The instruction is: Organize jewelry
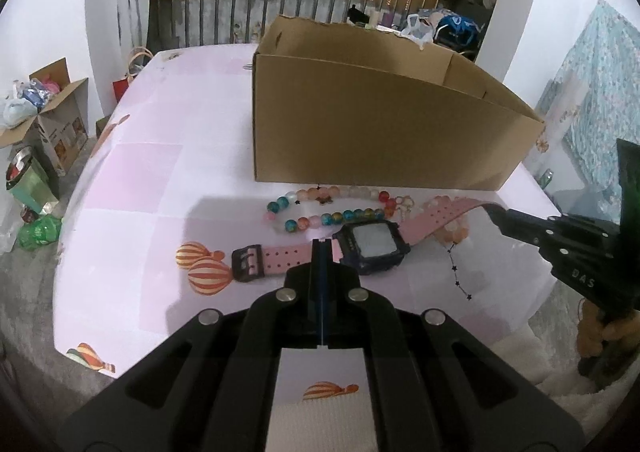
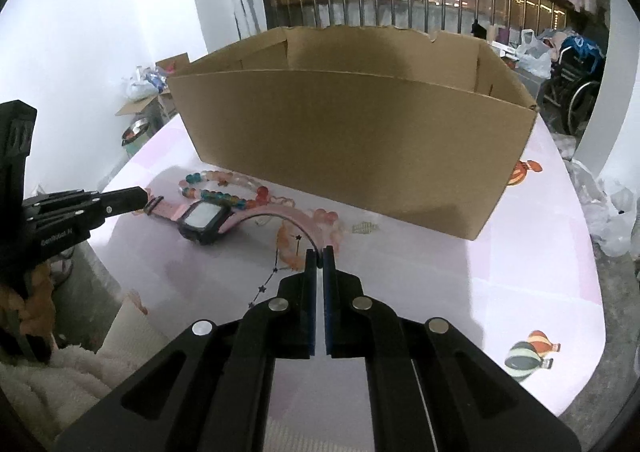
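Watch (image 1: 360, 248) strap ends pinched in both closed fingers

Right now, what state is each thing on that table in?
cardboard box: open-topped, upright.
watch: each strap end pinched by a gripper.
bead bracelet: lying loose on the table.
star chain: lying loose.
left gripper: shut on strap.
right gripper: shut on strap.

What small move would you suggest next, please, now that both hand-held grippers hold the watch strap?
Probably lift together and carry the watch over the cardboard box's near wall. The left hand-held gripper pinches the buckle-side strap, the right hand-held gripper the other end, and the open box stands just behind.
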The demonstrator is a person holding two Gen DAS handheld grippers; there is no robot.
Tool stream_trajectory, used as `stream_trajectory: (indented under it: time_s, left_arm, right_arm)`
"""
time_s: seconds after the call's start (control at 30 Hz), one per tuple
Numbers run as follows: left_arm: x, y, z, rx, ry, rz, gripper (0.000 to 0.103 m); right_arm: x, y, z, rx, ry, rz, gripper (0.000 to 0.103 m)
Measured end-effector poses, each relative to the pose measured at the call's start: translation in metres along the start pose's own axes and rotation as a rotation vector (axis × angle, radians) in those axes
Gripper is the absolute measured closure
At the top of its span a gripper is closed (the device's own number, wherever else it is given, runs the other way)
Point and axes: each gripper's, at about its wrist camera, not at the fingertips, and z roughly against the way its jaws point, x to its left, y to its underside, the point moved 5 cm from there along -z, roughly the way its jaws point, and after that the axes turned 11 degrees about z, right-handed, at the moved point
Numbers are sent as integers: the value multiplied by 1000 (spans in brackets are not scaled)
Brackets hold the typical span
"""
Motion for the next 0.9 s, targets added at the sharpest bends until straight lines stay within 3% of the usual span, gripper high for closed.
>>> stream_trajectory:
  time_s: [0.13,0.2,0.27,0.37,0.6,0.9]
  left_arm:
    - [8,-4,-1,9,-17,28,102]
    - [14,-7,-3,20,-16,58,93]
    - [23,-11,-6,21,-36,89,76]
    - [34,-16,-14,24,-78,109,70]
    - [42,-11,-42,126,-154,110,71]
    - [38,-8,-41,116,-210,92,82]
  right_arm:
    - [6,6,1,11,17,35,100]
    - [9,7,-2,15,21,38,100]
    - [9,8,-3,16,24,36,100]
    - [8,10,-6,22,26,31,100]
    - [4,11,-13,36,23,21,100]
    - [-3,14,-19,36,-4,-1,100]
